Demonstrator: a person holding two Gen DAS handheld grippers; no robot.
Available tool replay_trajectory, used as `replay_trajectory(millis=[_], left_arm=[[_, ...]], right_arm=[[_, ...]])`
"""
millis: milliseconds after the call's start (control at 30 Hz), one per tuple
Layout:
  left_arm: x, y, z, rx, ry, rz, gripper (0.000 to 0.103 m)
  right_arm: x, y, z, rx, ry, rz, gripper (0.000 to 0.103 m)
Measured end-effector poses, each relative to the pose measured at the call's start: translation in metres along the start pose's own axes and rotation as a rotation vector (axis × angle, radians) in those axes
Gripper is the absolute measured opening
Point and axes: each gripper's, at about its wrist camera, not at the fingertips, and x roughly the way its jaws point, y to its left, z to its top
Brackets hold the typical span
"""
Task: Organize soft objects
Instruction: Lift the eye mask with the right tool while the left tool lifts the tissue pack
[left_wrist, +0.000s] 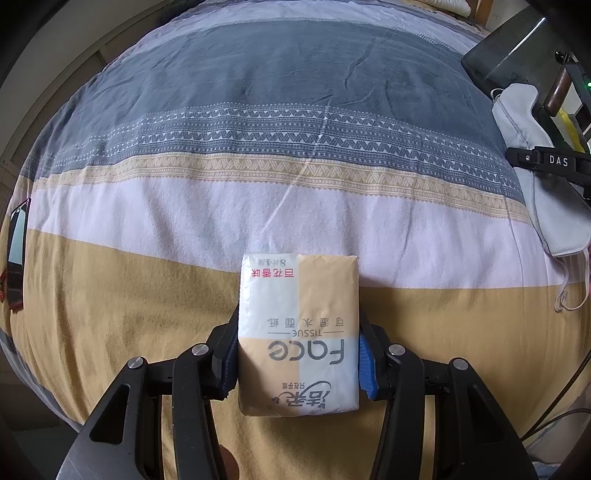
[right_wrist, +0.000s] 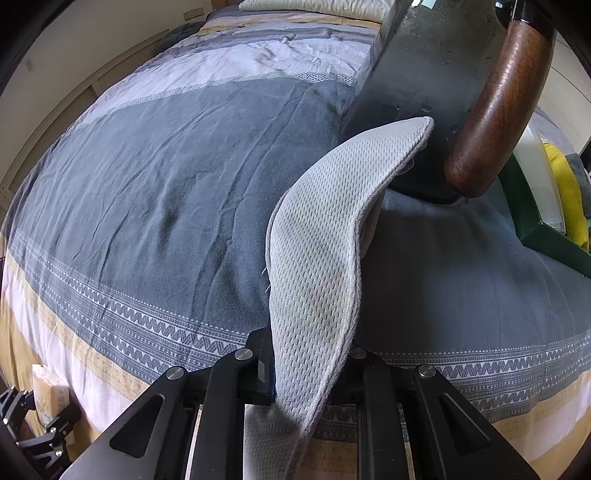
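Left gripper (left_wrist: 298, 363): clamped on the tissue pack, a blue pad pressed against each long side.
Tissue pack (left_wrist: 299, 332): white-and-tan "Face" pack held flat between the left fingers, just above the tan band of the bed; its far end reaches the edge of the white band. In the right wrist view it shows at the lower left edge (right_wrist: 50, 391), in that gripper.
Right gripper (right_wrist: 308, 373): closed tight on the lower end of the insole, fingers nearly together.
Insole (right_wrist: 325, 251): grey mesh, standing up from the right gripper and curving away to the right, its tip near the chair. In the left wrist view it appears at the right edge (left_wrist: 524, 122), lifted over the bed.
Mask (left_wrist: 554, 221): white, with ear loops, lying on the bed's right side below the right gripper's black body marked "DAS".
Phone (left_wrist: 16, 254): dark, at the bed's left edge.
Bed (left_wrist: 258, 110): cover striped tan, white, patterned grey and plain grey going away from the grippers; a pillow (right_wrist: 314, 5) lies at the far end.
Chair (right_wrist: 491, 107): dark seat and brown wooden arm beside the bed, at the far right.
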Motion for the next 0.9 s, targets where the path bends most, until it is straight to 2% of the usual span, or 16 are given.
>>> replay_trajectory(millis=[500, 700, 900], left_arm=[[-0.001, 0.001, -0.003, -0.003, -0.022, 0.004, 0.046], [-0.014, 0.003, 0.0, -0.033, -0.06, -0.006, 0.045], [-0.034, -0.011, 0.004, -0.009, -0.109, 0.014, 0.045]], right_arm=[[-0.002, -0.001, -0.003, -0.006, -0.018, 0.016, 0.015], [-0.012, -0.008, -0.009, -0.015, -0.049, 0.054, 0.014], [-0.027, -0.017, -0.015, -0.039, -0.096, 0.104, 0.014]])
